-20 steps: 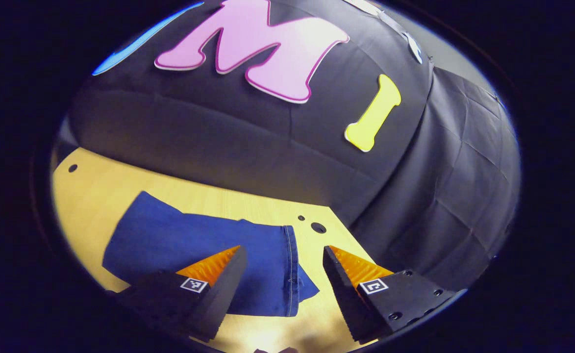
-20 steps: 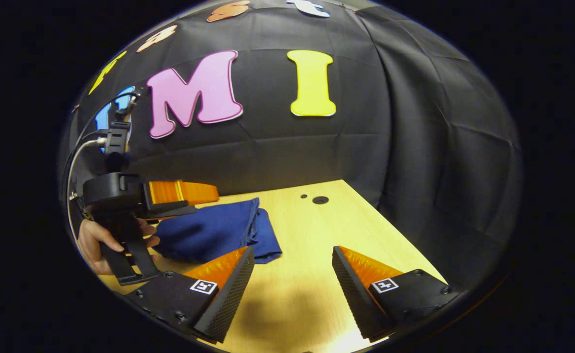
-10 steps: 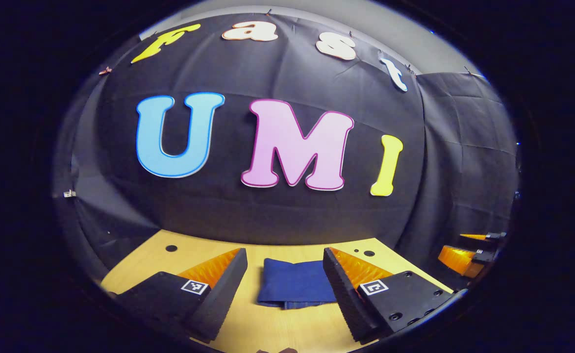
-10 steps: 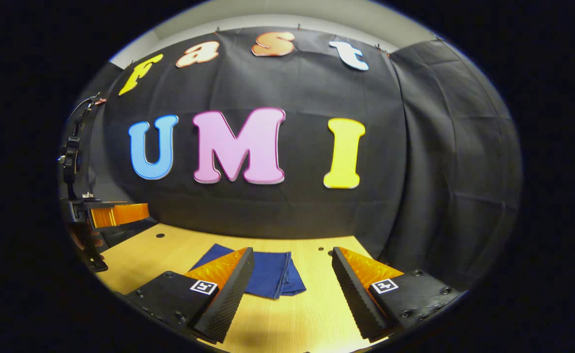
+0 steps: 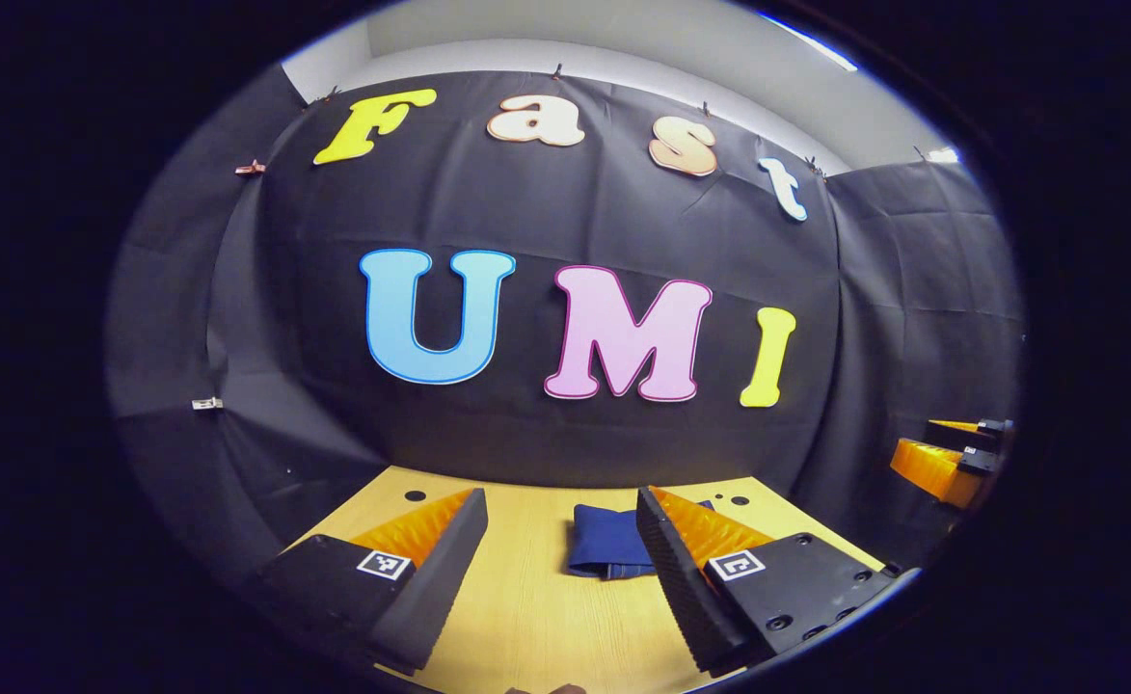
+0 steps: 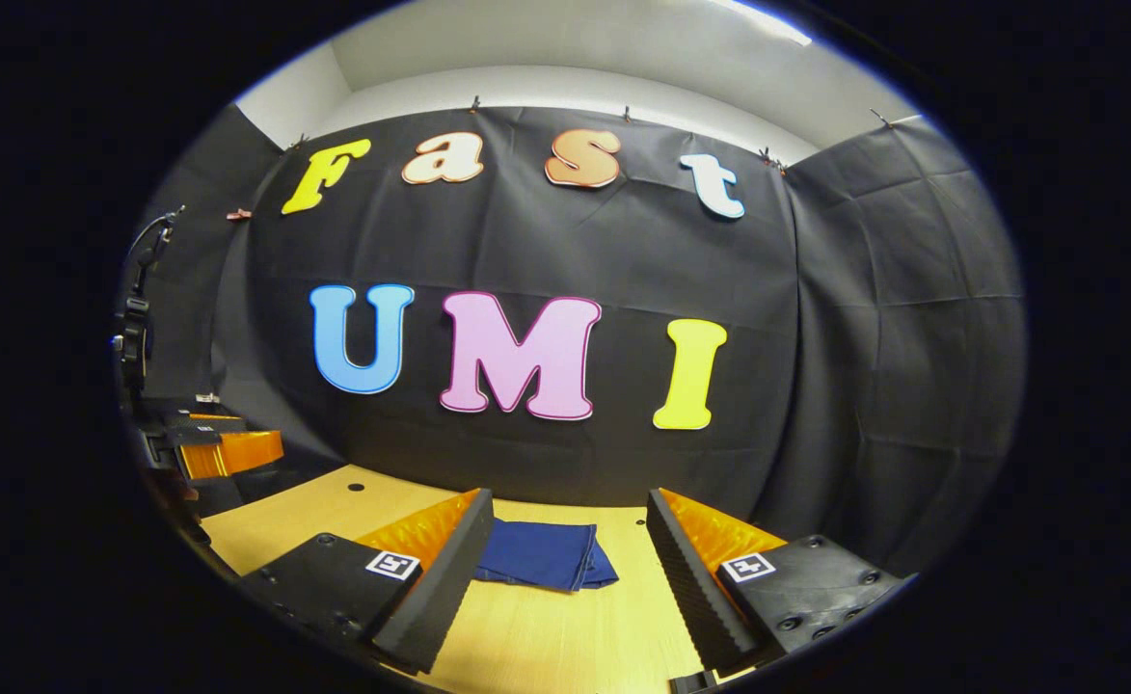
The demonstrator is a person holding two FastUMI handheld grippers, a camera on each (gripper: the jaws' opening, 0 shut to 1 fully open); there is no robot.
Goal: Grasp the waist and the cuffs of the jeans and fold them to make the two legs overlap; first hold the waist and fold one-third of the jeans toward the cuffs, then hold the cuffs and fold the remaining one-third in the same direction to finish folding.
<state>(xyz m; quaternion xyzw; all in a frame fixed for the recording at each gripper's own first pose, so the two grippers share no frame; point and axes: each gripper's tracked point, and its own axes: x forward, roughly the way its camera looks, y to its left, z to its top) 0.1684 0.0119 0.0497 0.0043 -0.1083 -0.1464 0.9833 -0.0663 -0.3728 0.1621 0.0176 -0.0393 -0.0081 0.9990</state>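
Worktop [image 6: 565, 627] of pale wood carries the jeans [image 6: 538, 555], folded into a small flat bundle ahead of both tools. Left tool [image 5: 557, 540] and right tool [image 6: 565, 540] hang wide apart, gripping nothing, well short of the bundle.

Black gripper [image 5: 561, 540] bodies, square coded tags, possibly screws.

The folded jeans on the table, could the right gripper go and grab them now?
Probably yes. The right gripper is open, and the folded jeans lie straight ahead between its fingers on the bare wooden table, with nothing in between. It would have to move forward and down.
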